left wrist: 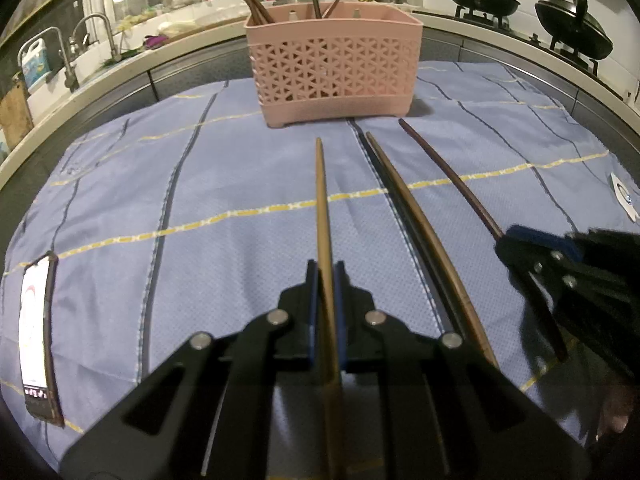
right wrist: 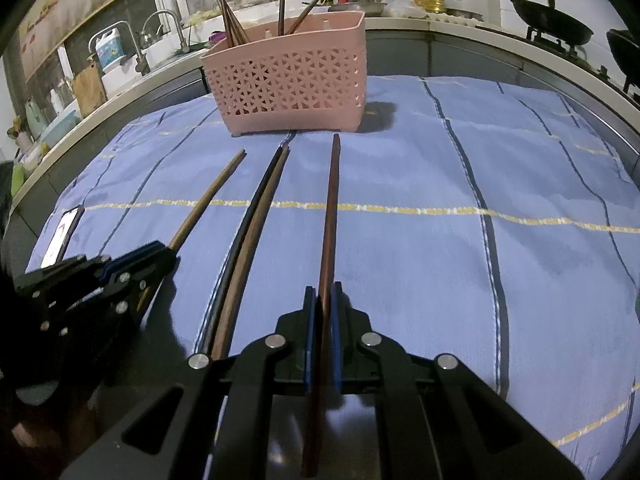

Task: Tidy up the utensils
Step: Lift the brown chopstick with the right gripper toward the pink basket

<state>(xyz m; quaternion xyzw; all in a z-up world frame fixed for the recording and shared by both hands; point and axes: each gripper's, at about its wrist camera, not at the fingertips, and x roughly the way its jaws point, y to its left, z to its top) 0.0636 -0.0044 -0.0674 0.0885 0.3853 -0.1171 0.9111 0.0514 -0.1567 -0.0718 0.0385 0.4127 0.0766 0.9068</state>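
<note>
Tan chopstick (left wrist: 322, 200) clamped in left gripper (left wrist: 326, 276), frame centre. Dark red chopstick (right wrist: 330, 208) clamped in right gripper (right wrist: 323, 296). Pink basket (left wrist: 334, 68) seen upper centre (chopsticks inside).

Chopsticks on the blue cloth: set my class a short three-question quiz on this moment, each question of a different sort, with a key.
1. True or false: the left tool is shut on the light brown chopstick.
2. Multiple choice: the pink basket stands (A) beyond the chopstick tips, (B) between the two tools, (C) on the phone.
3. Fill in: between the two held chopsticks, ___ loose chopsticks lie side by side on the cloth.

Key:
1. True.
2. A.
3. Two; the right tool is shut on the reddish brown chopstick.
</note>
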